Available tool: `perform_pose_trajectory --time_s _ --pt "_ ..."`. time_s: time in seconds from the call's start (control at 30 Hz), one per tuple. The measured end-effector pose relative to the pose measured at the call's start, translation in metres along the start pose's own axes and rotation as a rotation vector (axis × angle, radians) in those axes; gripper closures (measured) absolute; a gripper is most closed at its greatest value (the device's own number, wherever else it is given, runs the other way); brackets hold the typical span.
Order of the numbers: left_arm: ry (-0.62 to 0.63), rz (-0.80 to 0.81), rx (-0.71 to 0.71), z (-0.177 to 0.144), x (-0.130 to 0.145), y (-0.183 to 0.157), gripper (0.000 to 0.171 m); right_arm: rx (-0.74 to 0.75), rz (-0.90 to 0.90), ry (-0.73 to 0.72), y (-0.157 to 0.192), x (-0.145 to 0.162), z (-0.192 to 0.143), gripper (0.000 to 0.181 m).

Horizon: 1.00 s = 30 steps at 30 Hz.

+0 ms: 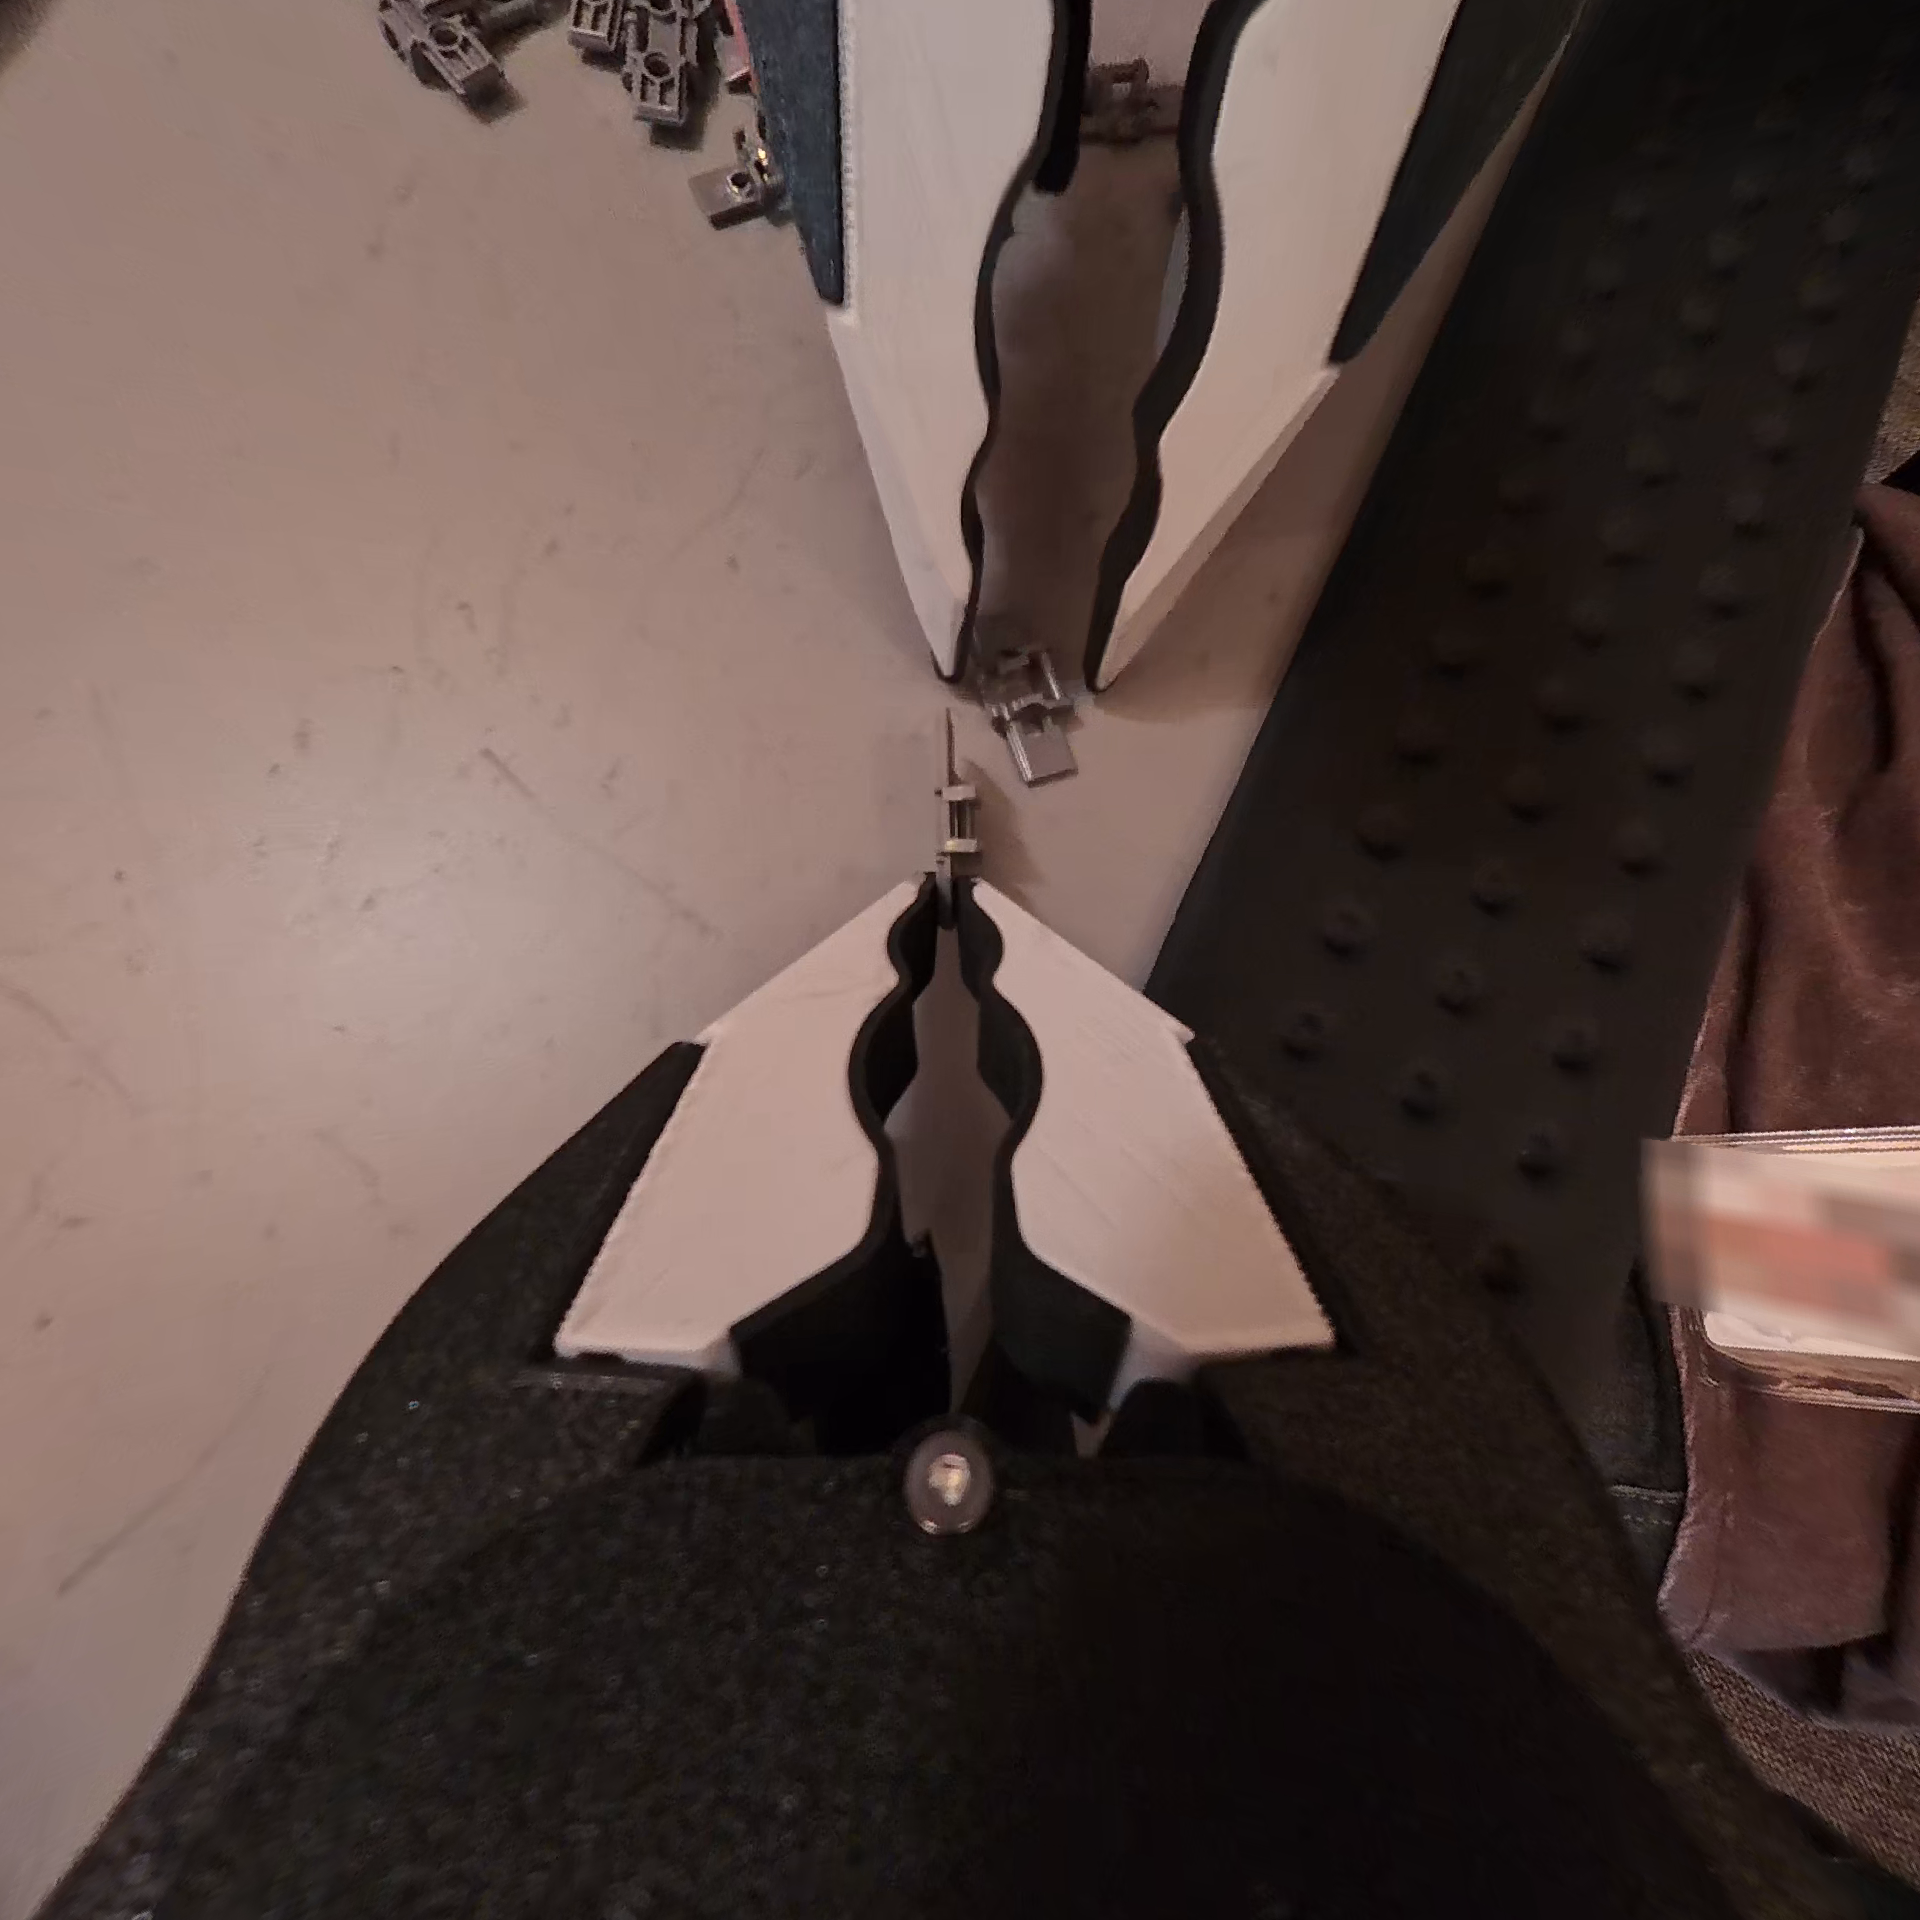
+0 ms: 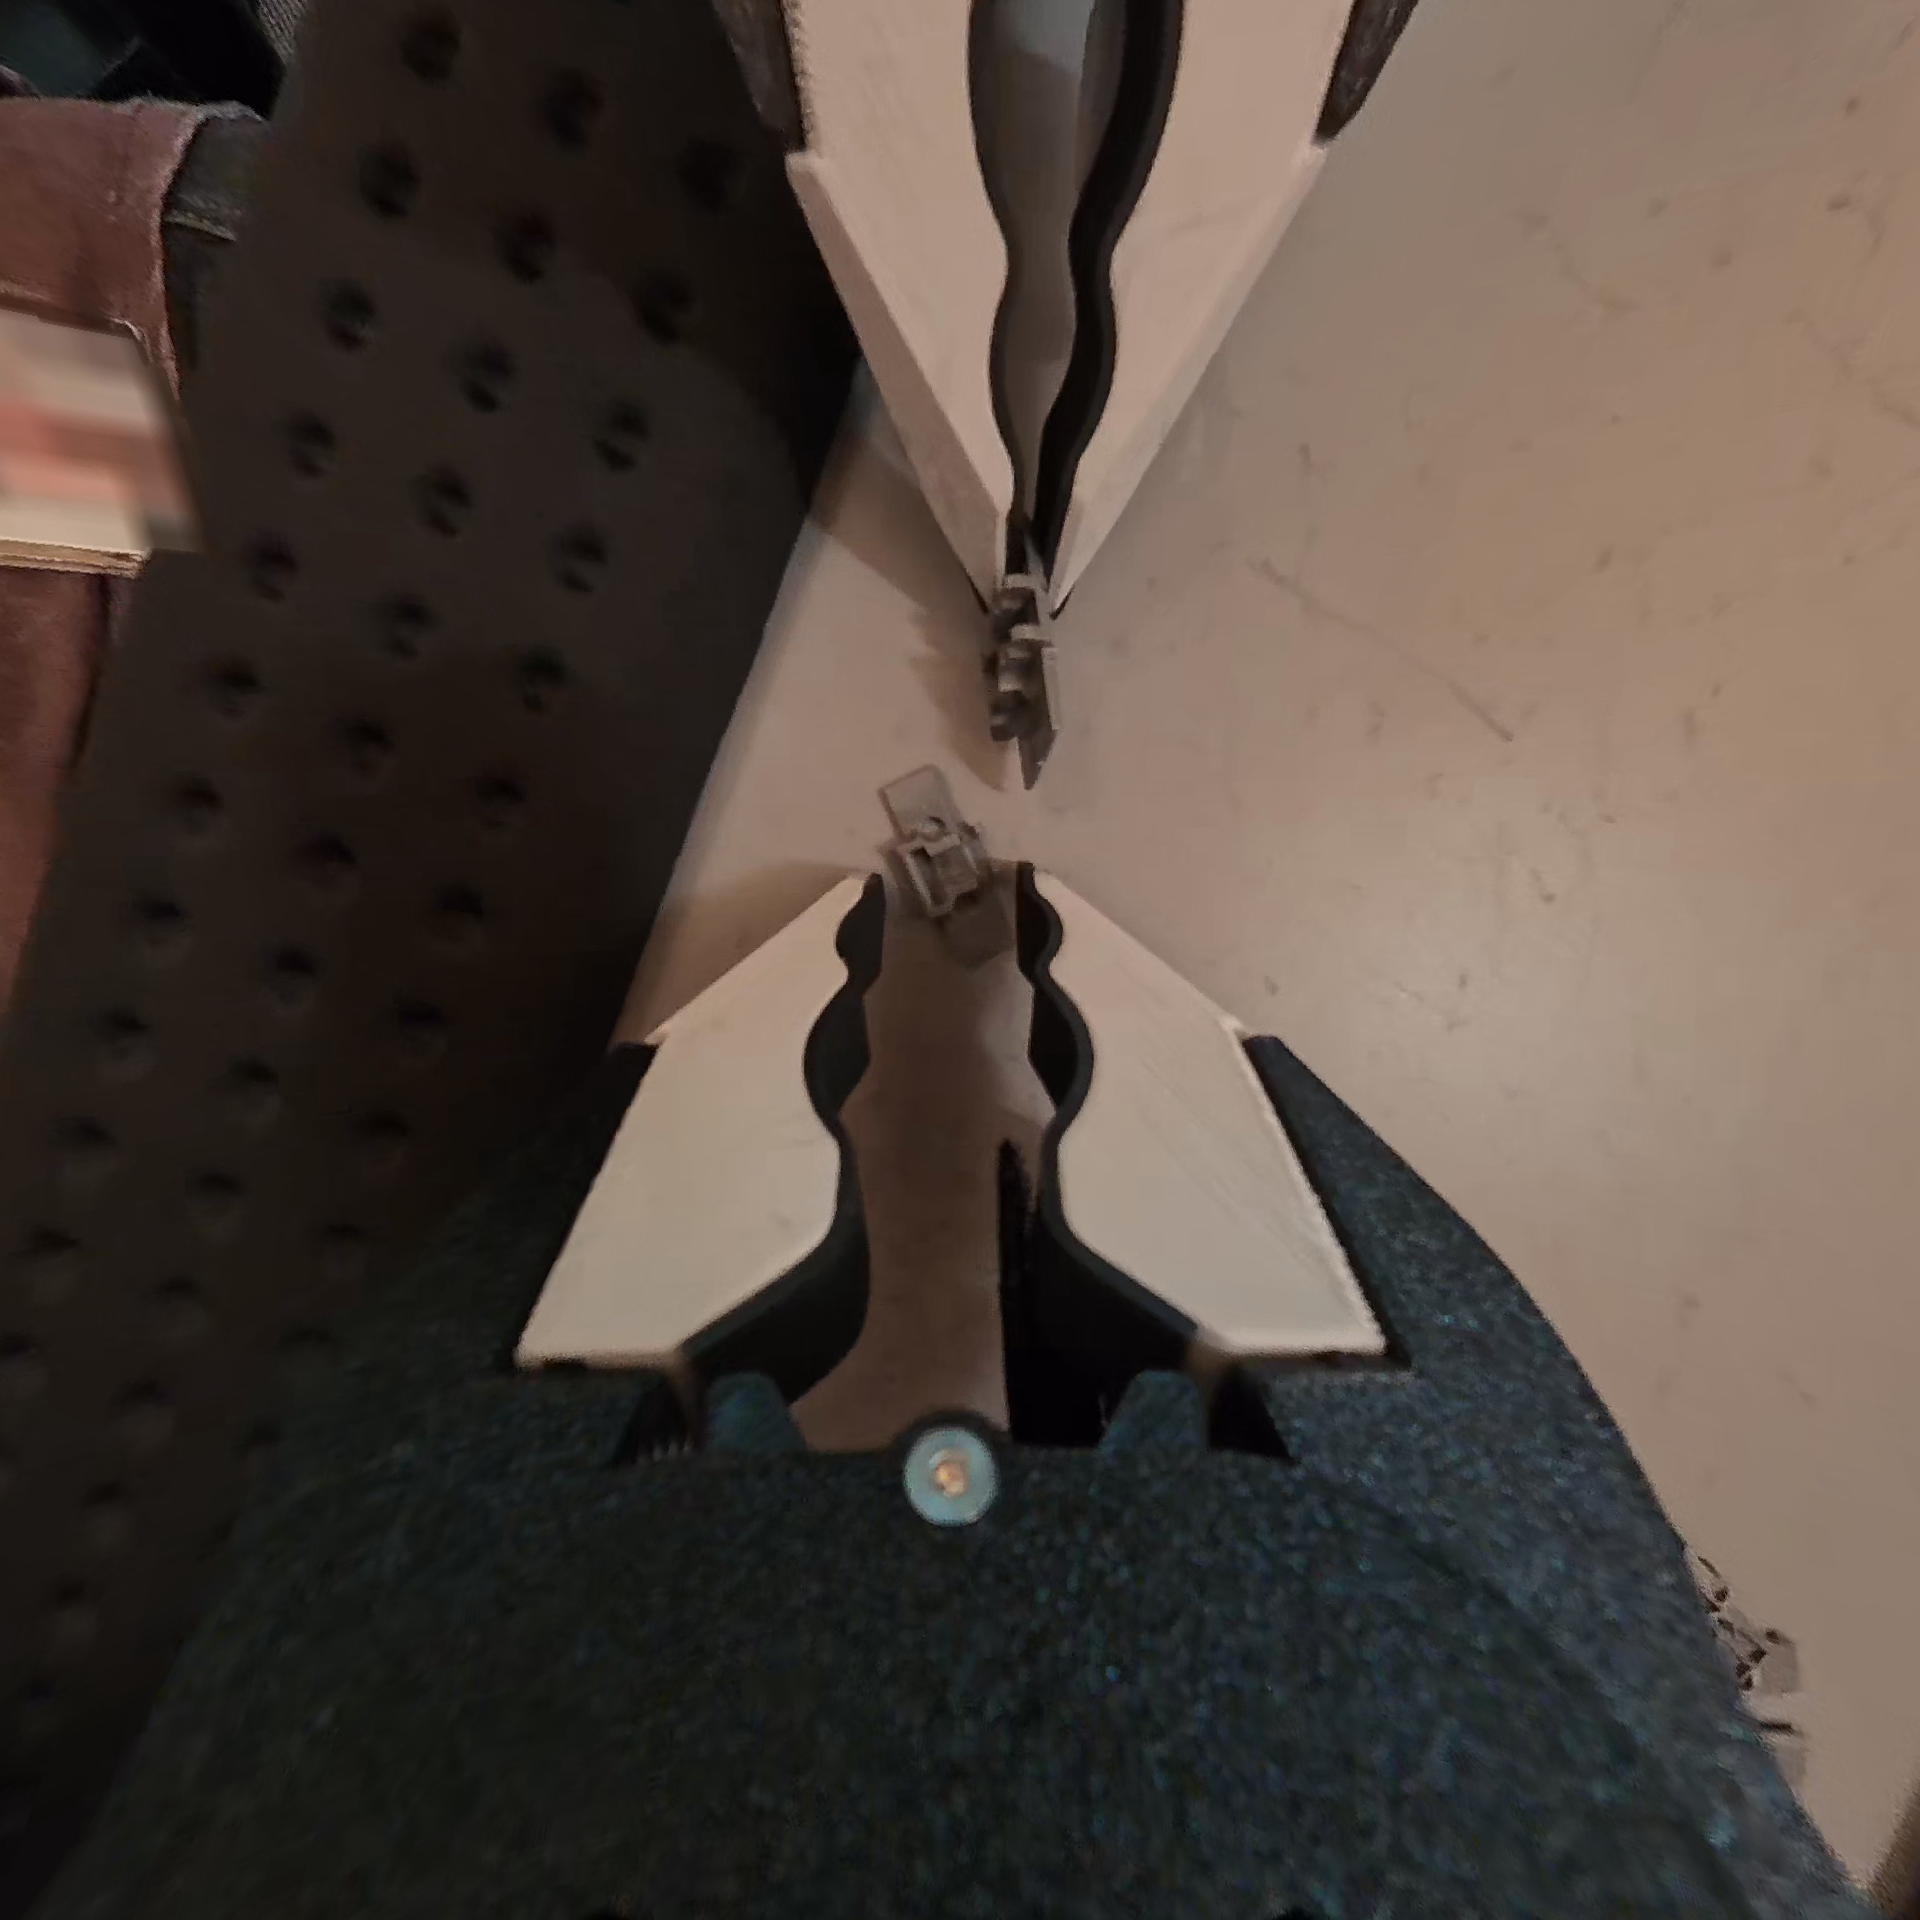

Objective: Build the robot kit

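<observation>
Both tongs were seen tip to tip: left gripper was clenched on a thin grey clip, right gripper gripped a grey connector. Alignment above the pale table would be judged best kept slow and square

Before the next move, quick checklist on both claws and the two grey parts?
1. Left claw shut on its thin grey part: ok.
2. Right claw gripping the grey clip: cannot tell, the jaws stand apart around it.
3. Gap between the two held parts: ok, close but apart.
4. Black dimpled mat beside the claws: ok, not touching.
5. Loose grey parts on the table: ok, far off.
</observation>
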<state>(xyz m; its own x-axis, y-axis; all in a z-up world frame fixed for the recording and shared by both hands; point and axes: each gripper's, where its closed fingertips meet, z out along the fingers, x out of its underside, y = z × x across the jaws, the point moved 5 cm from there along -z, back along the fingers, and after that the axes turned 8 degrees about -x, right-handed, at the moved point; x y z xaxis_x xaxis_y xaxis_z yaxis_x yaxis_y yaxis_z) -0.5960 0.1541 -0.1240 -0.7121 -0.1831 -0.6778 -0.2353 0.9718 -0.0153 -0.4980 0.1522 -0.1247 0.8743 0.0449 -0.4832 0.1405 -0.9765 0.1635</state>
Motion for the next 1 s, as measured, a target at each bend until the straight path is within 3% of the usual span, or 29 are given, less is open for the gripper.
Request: perform_pose_trajectory --time_s 0.17,0.67,0.8,1.0 --pt "-0.001 -0.007 0.004 0.0 0.0 0.001 0.169 0.011 0.017 -0.041 -0.01 -0.007 -0.011 0.159" --pt "-0.002 -0.006 0.012 0.0 0.001 0.0 0.169 -0.029 0.004 -0.013 -0.003 -0.008 0.002 0.154" --pt "-0.001 -0.005 0.013 0.0 0.002 0.0 0.169 -0.045 -0.041 0.0 0.006 -0.008 0.003 0.169" --pt "0.005 -0.001 0.012 0.0 0.002 -0.001 0.169 -0.034 -0.082 0.013 0.022 -0.008 0.006 0.17"
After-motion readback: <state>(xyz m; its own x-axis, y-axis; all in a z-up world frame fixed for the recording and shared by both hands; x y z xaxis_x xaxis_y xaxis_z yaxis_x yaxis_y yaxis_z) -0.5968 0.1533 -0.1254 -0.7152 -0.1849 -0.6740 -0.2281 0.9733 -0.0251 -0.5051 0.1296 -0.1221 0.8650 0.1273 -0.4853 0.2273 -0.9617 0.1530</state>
